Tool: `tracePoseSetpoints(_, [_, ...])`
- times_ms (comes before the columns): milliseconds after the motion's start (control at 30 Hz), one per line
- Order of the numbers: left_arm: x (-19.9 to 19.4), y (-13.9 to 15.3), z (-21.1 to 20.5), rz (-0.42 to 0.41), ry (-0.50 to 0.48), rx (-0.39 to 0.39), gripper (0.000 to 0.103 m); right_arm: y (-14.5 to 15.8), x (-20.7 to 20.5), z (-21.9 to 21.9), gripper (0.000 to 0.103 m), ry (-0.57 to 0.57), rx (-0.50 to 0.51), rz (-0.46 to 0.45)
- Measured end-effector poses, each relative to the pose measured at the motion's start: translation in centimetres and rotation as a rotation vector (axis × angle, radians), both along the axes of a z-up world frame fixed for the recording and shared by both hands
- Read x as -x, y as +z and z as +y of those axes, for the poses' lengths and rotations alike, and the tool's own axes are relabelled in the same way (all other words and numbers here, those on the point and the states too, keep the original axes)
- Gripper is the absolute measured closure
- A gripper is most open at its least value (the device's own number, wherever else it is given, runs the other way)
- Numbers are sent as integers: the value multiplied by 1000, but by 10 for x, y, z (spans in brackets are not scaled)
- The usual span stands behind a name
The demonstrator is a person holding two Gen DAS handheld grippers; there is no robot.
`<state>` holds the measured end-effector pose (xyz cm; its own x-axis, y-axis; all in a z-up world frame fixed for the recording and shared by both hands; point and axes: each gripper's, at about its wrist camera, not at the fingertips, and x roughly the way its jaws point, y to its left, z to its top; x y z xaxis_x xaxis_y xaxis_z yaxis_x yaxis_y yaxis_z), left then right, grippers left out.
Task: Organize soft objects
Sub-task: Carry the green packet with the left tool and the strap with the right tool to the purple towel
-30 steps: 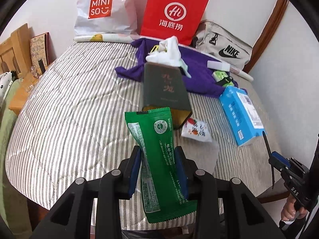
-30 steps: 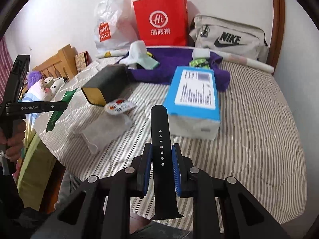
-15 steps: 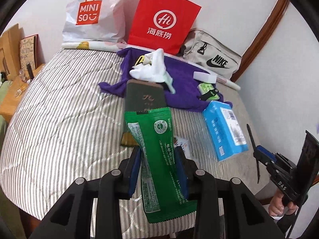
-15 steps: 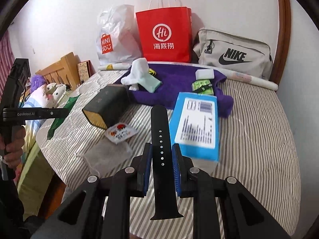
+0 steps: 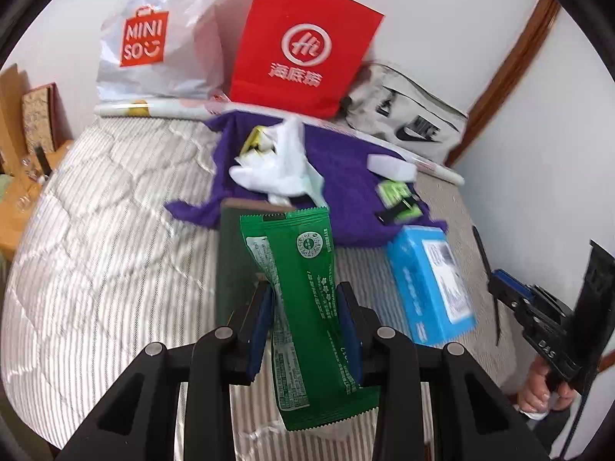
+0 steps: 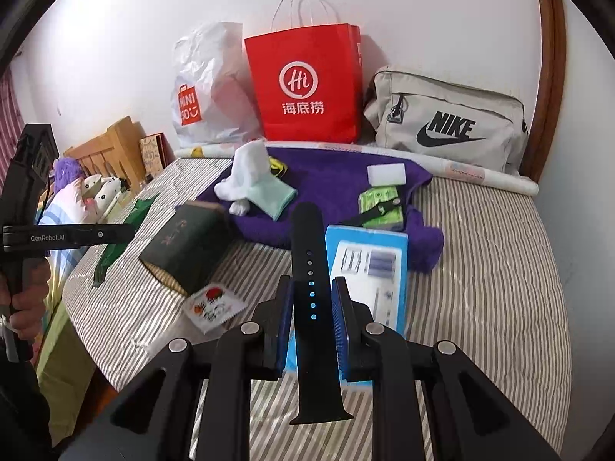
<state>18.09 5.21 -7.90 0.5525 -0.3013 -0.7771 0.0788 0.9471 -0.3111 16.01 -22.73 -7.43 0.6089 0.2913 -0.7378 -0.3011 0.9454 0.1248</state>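
My left gripper is shut on a green snack packet, held upright above the striped bed; the packet also shows at the left of the right wrist view. A black watch strap stands clamped in my right gripper, which is shut on it. That gripper and strap appear at the right edge of the left wrist view. Farther back lies a purple cloth bearing white and mint socks, a white sponge block and a green packet.
On the bed lie a dark green box, a blue carton and a small red-and-white sachet. A red paper bag, a white plastic bag and a grey Nike bag stand against the wall. Plush toys lie left.
Both grippers have risen and moved forward over the bed with their loads still held; the dark box and blue carton now sit nearer and lower in both views.
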Motion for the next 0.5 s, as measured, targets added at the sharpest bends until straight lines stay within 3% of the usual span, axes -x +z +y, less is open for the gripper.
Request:
tracePoseSetpoints(300, [-41, 1, -1, 6, 7, 14, 71, 0, -42, 1, 83, -15, 5, 9])
tracePoseSetpoints(500, [-67, -5, 5, 27, 13, 95, 71, -1, -73, 0, 83, -21, -9, 17])
